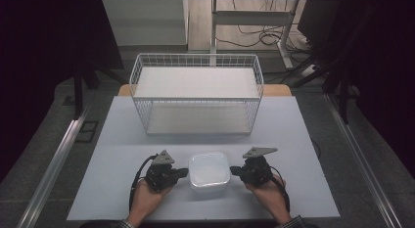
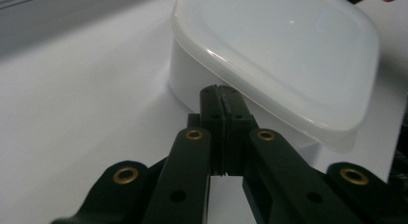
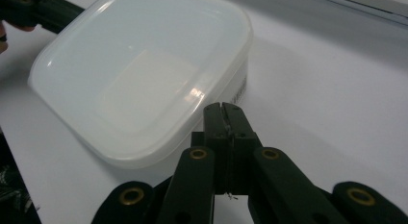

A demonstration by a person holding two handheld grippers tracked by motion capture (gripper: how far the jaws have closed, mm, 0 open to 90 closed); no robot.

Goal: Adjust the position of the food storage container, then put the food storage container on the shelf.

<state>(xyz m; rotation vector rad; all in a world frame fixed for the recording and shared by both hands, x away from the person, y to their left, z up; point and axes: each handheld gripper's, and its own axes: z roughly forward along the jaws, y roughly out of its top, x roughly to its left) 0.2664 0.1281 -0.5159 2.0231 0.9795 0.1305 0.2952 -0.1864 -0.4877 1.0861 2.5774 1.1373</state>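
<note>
Closed black jaws of the left gripper (image 2: 222,96) and right gripper (image 3: 224,113) flank the lidded white container (image 1: 209,170), which sits on the table (image 1: 293,135) before the wire basket (image 1: 195,91). Squeezing evenly under the lid's rim from both sides seems wisest.

The pale worktop (image 1: 112,154) carries a white wire basket (image 1: 195,93) at its far side and a lidded white container (image 1: 209,170) near its front edge.
</note>
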